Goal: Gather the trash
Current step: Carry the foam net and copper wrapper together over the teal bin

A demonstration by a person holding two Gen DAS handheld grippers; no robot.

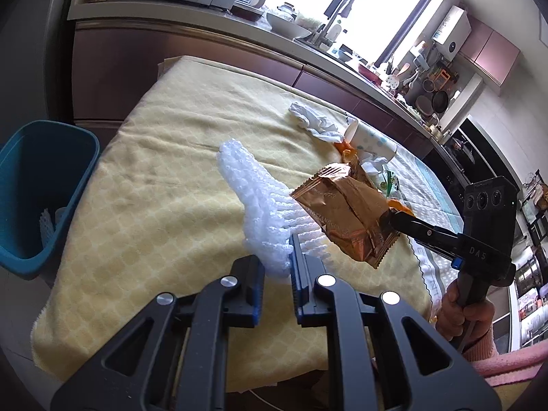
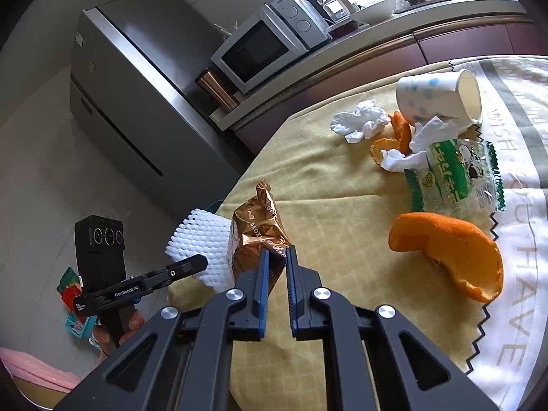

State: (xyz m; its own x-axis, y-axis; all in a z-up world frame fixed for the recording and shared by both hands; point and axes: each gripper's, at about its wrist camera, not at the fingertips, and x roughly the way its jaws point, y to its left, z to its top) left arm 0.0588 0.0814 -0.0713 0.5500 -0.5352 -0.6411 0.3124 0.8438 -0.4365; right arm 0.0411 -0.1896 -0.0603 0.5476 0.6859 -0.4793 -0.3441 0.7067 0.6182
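A kitchen lies behind, with a microwave (image 2: pixel 270 39) on a long counter and a grey fridge (image 2: pixel 137 78) at about 10 o'clock in the right wrist view. In front is the surface (image 1: pixel 164 178), covered with a pale yellow cloth and, toward its right end, a white printed cloth.

The left tool (image 1: pixel 277 274) has its blue-padded fingers drawn in close on the near end of a white foam net (image 1: pixel 253 198), which stretches away over the yellow cloth toward 12 o'clock. A teal bin (image 1: pixel 37 188) stands off the surface's edge at 9 o'clock in the left wrist view, with some white foam inside it.

The right tool (image 2: pixel 275 270) is clamped narrow on a copper-brown snack wrapper (image 2: pixel 257 229), which is lifted clear of the cloth. In the left wrist view that wrapper (image 1: pixel 342 215) hangs just beside the foam net, overlapping its right edge.

Further litter sits at 1 to 3 o'clock in the right wrist view: a dotted paper cup (image 2: pixel 441 97) on its side, a crumpled white tissue (image 2: pixel 359 120), a green-and-white packet (image 2: pixel 452 178) with another tissue touching it, small orange peel pieces (image 2: pixel 397 133) between the tissue and the packet, and a large orange peel (image 2: pixel 452 253) nearest the tool.
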